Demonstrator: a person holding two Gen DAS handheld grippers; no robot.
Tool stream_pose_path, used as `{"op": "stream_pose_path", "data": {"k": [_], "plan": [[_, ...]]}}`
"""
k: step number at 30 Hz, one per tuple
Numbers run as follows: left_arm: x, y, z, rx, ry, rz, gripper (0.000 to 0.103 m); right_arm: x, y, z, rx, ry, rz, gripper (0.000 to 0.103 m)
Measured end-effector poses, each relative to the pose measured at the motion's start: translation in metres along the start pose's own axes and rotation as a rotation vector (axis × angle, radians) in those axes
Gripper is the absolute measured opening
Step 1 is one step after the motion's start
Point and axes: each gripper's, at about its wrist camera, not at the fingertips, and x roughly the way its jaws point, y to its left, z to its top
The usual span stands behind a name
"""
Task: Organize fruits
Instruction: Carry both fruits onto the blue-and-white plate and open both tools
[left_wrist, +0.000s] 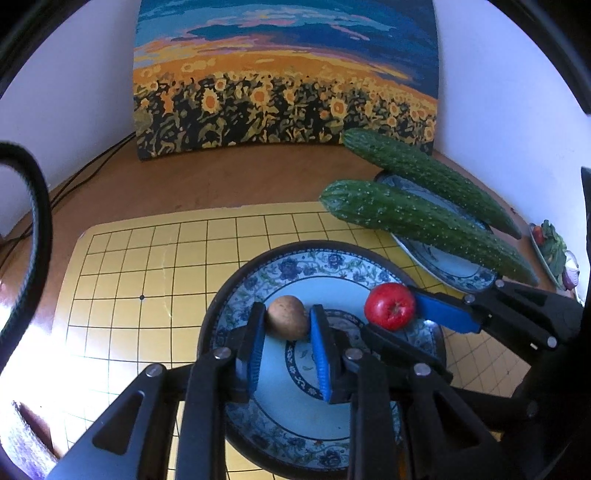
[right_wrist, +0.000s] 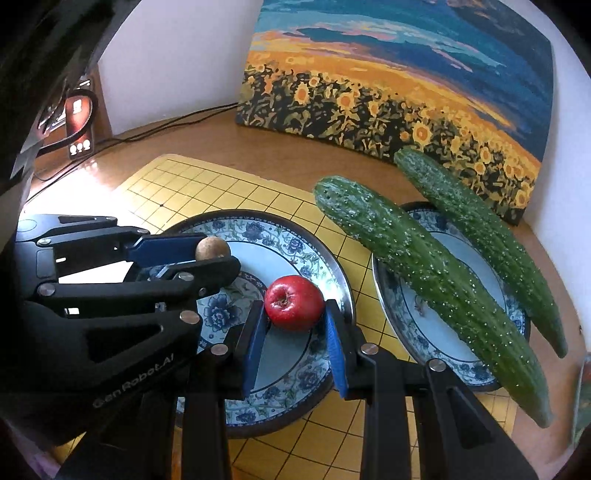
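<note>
A brown kiwi (left_wrist: 287, 317) and a red apple (left_wrist: 390, 306) are over a blue floral plate (left_wrist: 258, 273). My left gripper (left_wrist: 287, 322) has its blue pads on both sides of the kiwi, closed on it. My right gripper (right_wrist: 295, 314) holds the apple (right_wrist: 294, 302) between its pads, over the same plate (right_wrist: 295, 236). The right gripper also shows in the left wrist view (left_wrist: 391, 314), and the left gripper in the right wrist view (right_wrist: 212, 254) with the kiwi (right_wrist: 212, 248). Two long green cucumbers (right_wrist: 424, 280) lie across a second plate (right_wrist: 439, 354) to the right.
The plates sit on a yellow gridded board (left_wrist: 147, 266) on a wooden table (left_wrist: 221, 181). A sunflower painting (left_wrist: 284, 77) leans on the back wall. Cables (right_wrist: 166, 125) and a phone (right_wrist: 79, 122) are at far left. Another dish with vegetables (left_wrist: 550, 247) is at the right edge.
</note>
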Motion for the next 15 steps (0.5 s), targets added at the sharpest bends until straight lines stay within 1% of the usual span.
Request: {"op": "stream_pose_path", "data": {"k": [4,7,11,15], "plan": [[-0.002,-0.001,0.001,0.005,0.014,0.007,0.024,-0.001,-0.001,0.001,0.0,0.005,0.005,0.033],[-0.005,-0.002,0.0,0.013,0.019,0.018,0.027,-0.002,-0.003,-0.001,0.005,0.008,0.016,0.035],[-0.011,0.0,-0.001,0.02,0.012,0.022,0.036,-0.006,-0.005,-0.002,0.023,0.003,0.026,0.042],[-0.019,0.004,-0.003,0.005,0.013,-0.01,0.04,-0.012,-0.006,-0.004,0.038,-0.001,0.033,0.048]]}}
